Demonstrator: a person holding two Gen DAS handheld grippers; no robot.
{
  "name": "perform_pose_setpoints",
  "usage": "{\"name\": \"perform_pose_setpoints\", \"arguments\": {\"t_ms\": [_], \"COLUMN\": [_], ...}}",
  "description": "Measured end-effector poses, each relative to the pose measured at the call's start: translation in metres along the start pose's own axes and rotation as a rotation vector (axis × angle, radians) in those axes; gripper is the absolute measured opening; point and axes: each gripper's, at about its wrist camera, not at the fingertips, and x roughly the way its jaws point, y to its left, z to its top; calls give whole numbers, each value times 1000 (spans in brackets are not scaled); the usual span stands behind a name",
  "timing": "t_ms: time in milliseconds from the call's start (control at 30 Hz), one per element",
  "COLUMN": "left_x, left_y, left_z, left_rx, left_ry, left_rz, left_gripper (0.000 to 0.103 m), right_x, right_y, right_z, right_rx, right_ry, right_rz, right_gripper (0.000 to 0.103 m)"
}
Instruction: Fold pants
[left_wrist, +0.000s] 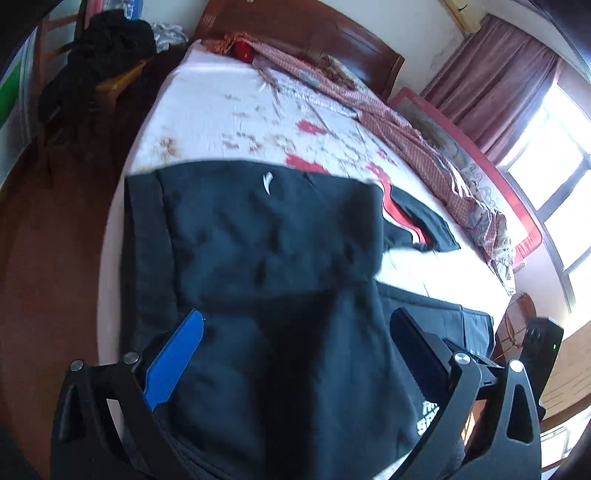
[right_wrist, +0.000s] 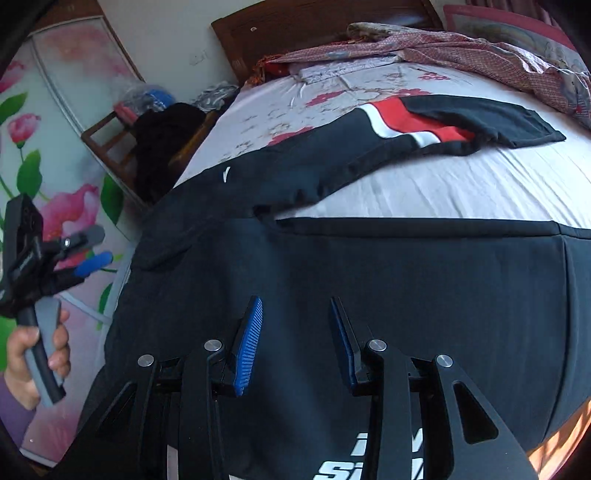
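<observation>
Pants (left_wrist: 266, 240): dark navy, spread flat on the bed (left_wrist: 221, 110), waistband toward the near edge, one leg running away toward the headboard (left_wrist: 306, 33). A small white mark sits on the upper leg; a red and white panel (right_wrist: 410, 122) shows near the far cuff. White lettering is partly visible on the cloth nearest me, too cut off to read.

Second dark garment (right_wrist: 424, 273): lies across the near part of the bed, just beside the pants and overlapping them at the edge.

My left gripper (left_wrist: 295, 350): jaws spread wide, one blue pad at the left, one black finger at the right, nothing between them; held above the pants. From the right wrist view it hangs off the side of the bed, my left hand (right_wrist: 37, 354) wrapped round its grey handle.

My right gripper (right_wrist: 295, 339): jaws parted, blue ribbed pads (right_wrist: 249, 339) facing each other, holding nothing; poised over the dark cloth.

Bedsheet: white with red and tan flower print. A crumpled patterned blanket (left_wrist: 417, 136) lies along the far side.

Chair (right_wrist: 122, 136): wooden, beside the bed, heaped with black clothing.

Curtain (left_wrist: 491, 70): maroon, beside a bright window.
</observation>
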Motion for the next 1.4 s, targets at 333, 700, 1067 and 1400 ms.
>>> {"name": "perform_pose_setpoints", "arguments": {"t_ms": [333,700,1067,1400], "left_x": [55,91,79,-49], "left_y": [129,158,150,9], "left_z": [86,93,90,49], "left_rx": [76,139,103,413], "left_ry": [1,57,51,-298], "left_rz": [-81,-239,-161,-75], "left_gripper": [101,94,12,10], "right_x": [7,36,42,40], "right_y": [12,37,44,-62], "right_z": [-9,5,22,160], "right_rx": [36,36,17,458], "right_ry": [107,196,192,65], "right_rz": [-45,-28,-29,35], "right_gripper": [37,37,37,72]}}
